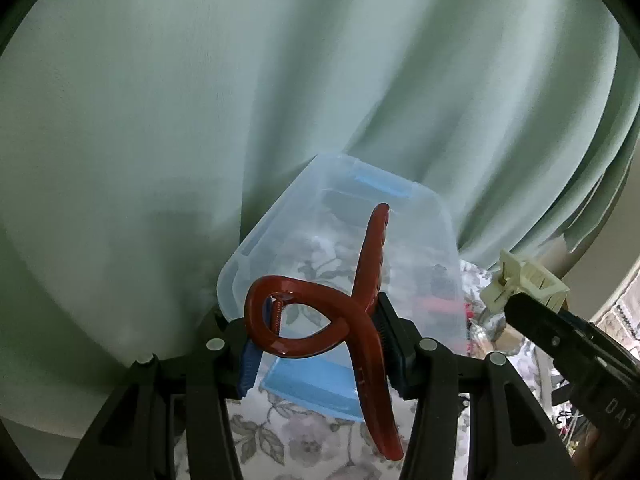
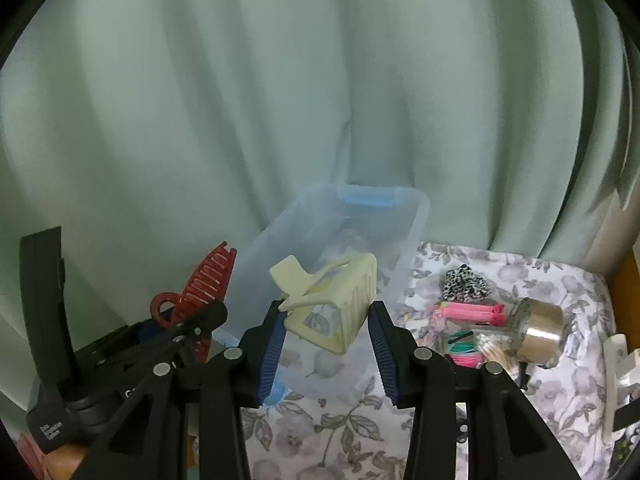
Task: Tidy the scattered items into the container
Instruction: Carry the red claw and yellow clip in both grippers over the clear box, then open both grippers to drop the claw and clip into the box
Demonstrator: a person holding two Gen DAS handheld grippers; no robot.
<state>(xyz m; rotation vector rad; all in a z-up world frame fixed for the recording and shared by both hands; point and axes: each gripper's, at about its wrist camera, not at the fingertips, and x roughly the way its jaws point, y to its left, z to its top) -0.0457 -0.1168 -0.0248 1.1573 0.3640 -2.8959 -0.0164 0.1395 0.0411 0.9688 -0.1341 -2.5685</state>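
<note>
My left gripper point(image 1: 316, 344) is shut on a dark red hair claw clip point(image 1: 320, 316) and holds it just in front of a clear plastic container point(image 1: 280, 240) with blue latches. My right gripper point(image 2: 326, 332) holds a cream hair claw clip point(image 2: 332, 300) between its pads, over the near end of the same container point(image 2: 280, 256). The right gripper with the cream clip point(image 1: 520, 284) shows at the right of the left wrist view. The left gripper with the red clip point(image 2: 200, 292) shows at the left of the right wrist view.
On the floral cloth point(image 2: 340, 432) right of the container lie a leopard-print scrunchie point(image 2: 466, 284), pink clips point(image 2: 472, 314), bundled hair ties point(image 2: 468, 350) and a roll of brown tape point(image 2: 538, 330). A pale green curtain point(image 2: 280, 100) hangs behind.
</note>
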